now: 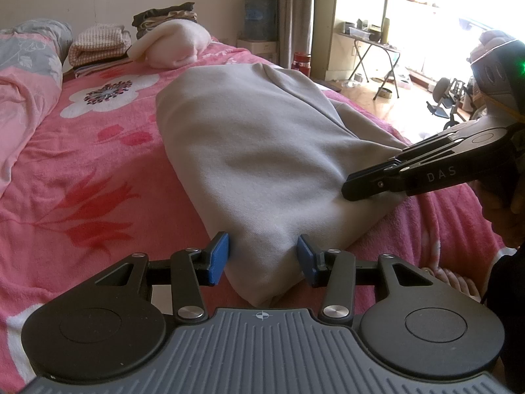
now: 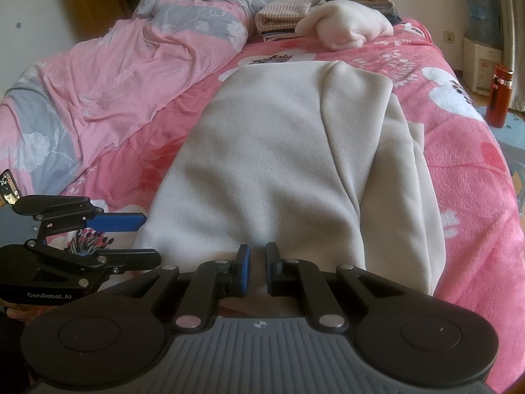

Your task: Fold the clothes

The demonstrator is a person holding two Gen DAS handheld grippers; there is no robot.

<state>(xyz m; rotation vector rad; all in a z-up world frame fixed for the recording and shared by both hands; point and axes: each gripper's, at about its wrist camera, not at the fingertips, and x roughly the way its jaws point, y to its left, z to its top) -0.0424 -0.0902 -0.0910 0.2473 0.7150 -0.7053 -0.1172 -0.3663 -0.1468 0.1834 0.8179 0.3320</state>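
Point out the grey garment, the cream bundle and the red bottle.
grey garment (image 2: 262,164): right wrist view, middle of its top layer.
cream bundle (image 2: 347,28): right wrist view, its rounded top.
red bottle (image 2: 498,98): right wrist view, its body.

A pale grey-beige garment (image 2: 269,151) lies on a bright pink blanket (image 2: 459,151) printed with white blossoms and red leaves. Beside it are a pink and grey quilt (image 2: 108,75) with white flower outlines, a cream bundle (image 2: 347,28) and a red-and-white checked stack (image 2: 285,10). The black tongs (image 1: 262,256) carry blue pads (image 1: 219,256); a red bottle (image 2: 500,95) stands at the bed's edge.
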